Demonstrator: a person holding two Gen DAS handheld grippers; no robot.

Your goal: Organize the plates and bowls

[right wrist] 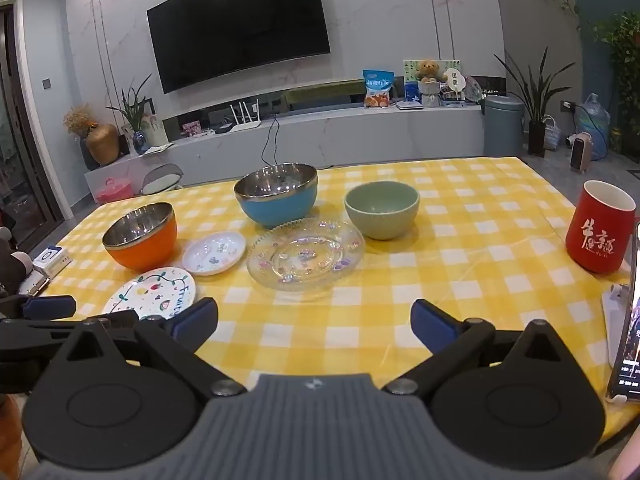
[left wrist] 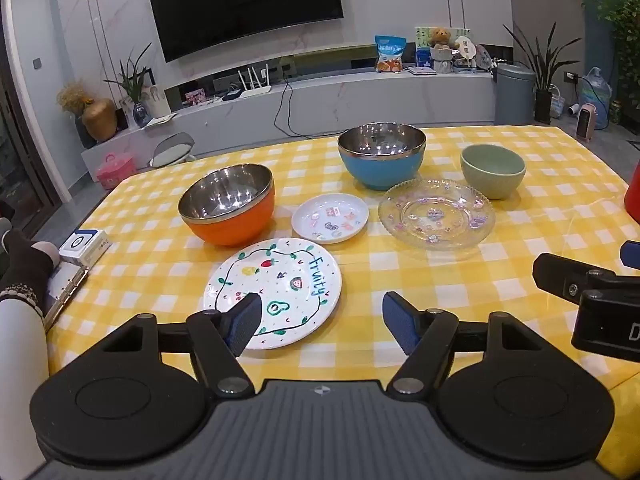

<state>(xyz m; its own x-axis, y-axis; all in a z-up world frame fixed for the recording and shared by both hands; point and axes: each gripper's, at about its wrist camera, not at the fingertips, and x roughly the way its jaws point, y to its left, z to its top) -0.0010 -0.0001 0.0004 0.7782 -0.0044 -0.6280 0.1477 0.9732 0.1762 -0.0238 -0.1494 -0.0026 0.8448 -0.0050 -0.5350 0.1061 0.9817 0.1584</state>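
Observation:
On the yellow checked table (left wrist: 440, 288) stand an orange steel-lined bowl (left wrist: 228, 208), a blue steel-lined bowl (left wrist: 382, 156) and a green ceramic bowl (left wrist: 493, 170). Near them lie a white "Fruity" plate (left wrist: 280, 280), a small white saucer (left wrist: 330, 218) and a clear glass plate (left wrist: 436, 214). My left gripper (left wrist: 320, 322) is open and empty, its left finger over the Fruity plate's near edge. My right gripper (right wrist: 314, 326) is open and empty above the cloth, short of the glass plate (right wrist: 306, 254). The green bowl (right wrist: 382, 210), blue bowl (right wrist: 276, 198) and orange bowl (right wrist: 140, 236) lie beyond it.
A red mug (right wrist: 600, 232) stands at the table's right side, with a phone on a stand (right wrist: 628, 320) near it. A small blue-white box (left wrist: 86, 244) and a binder (left wrist: 64, 292) lie at the left edge. A TV wall and cabinet lie beyond.

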